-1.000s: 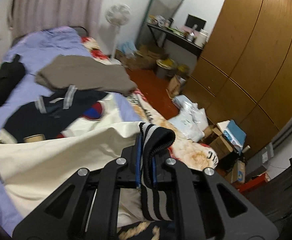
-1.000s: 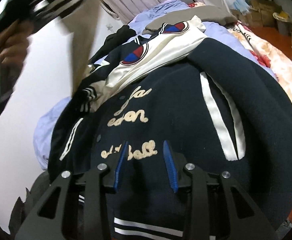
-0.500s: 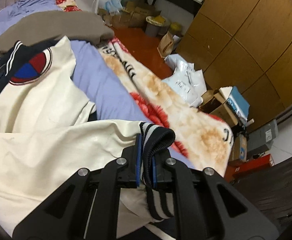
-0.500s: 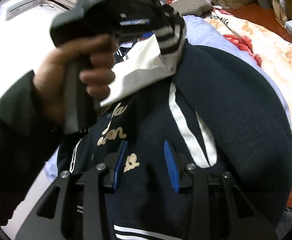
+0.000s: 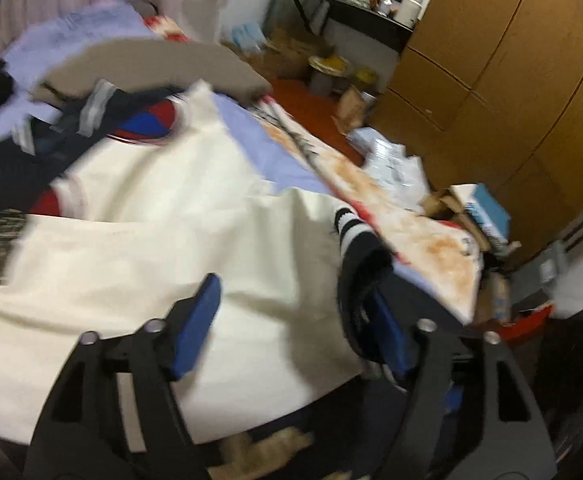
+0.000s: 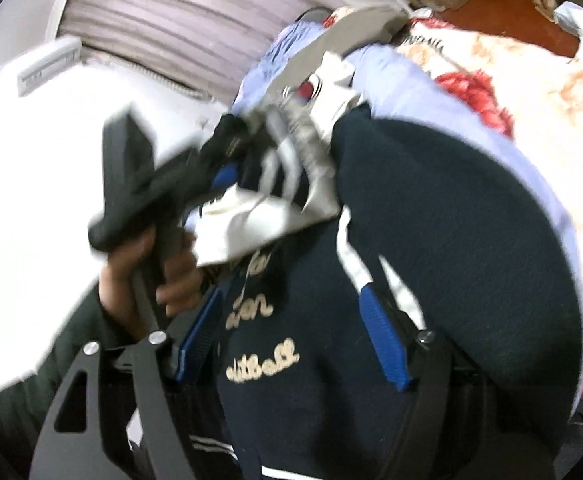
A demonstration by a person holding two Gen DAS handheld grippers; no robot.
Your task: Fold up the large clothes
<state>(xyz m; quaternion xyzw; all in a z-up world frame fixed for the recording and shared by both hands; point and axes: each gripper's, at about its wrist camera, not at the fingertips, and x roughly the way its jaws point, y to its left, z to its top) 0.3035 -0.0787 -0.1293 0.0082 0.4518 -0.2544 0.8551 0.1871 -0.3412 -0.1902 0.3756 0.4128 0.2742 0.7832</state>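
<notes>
Left wrist view: left gripper [image 5: 295, 320] just sprung apart, striped cuff [image 5: 355, 236] loose against pad at 3 o'clock. Right gripper [image 6: 291, 336] likewise just widened, empty over navy jacket [image 6: 451, 264] on bed [image 6: 547, 92].

Two grippers [image 5: 291, 328] [image 6: 291, 336], one varsity jacket [image 6: 451, 280], one bed [image 5: 291, 160].

— What is the jacket [image 6: 431, 240] made of?
— Dark cloth, soft and matt. Its sleeve [image 5: 139, 248] is cream, smooth, a bit shiny. The cuff [image 5: 355, 236] is ribbed knit with stripes.
— And the blanket [image 5: 431, 248]?
— Fluffy and fuzzy.
— The wardrobe [image 5: 511, 80]?
— Brown wood, smooth, slightly glossy.
— The left gripper [image 5: 291, 328]?
— Matt black plastic, blue rubbery pads [image 5: 197, 320], little shiny metal screws.
</notes>
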